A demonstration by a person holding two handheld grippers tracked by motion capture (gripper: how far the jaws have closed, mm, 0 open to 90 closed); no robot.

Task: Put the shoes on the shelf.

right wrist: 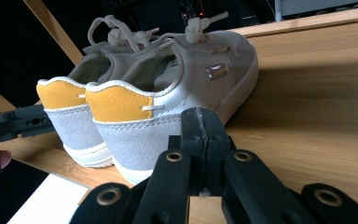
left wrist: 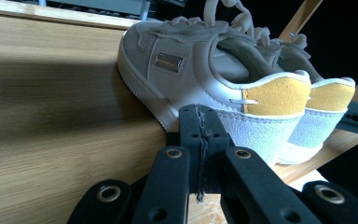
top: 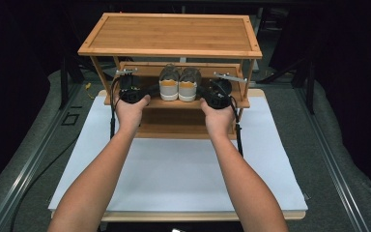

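Left gripper jaws closed, empty, at 9 o'clock of the shoes, beside the left heel. Shoes sit mid-shelf on the bamboo rack, heels at 6. Right gripper closed, empty, at 3 o'clock.

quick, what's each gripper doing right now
left gripper: jaws shut, holding nothing, beside the grey yellow-heeled shoes
right gripper: jaws shut, holding nothing

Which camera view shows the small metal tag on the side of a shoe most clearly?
The left gripper view: the metal tag is large and sharp on the near shoe. The right gripper view shows the other shoe's tag, smaller. In the high view the tags are too small to tell.
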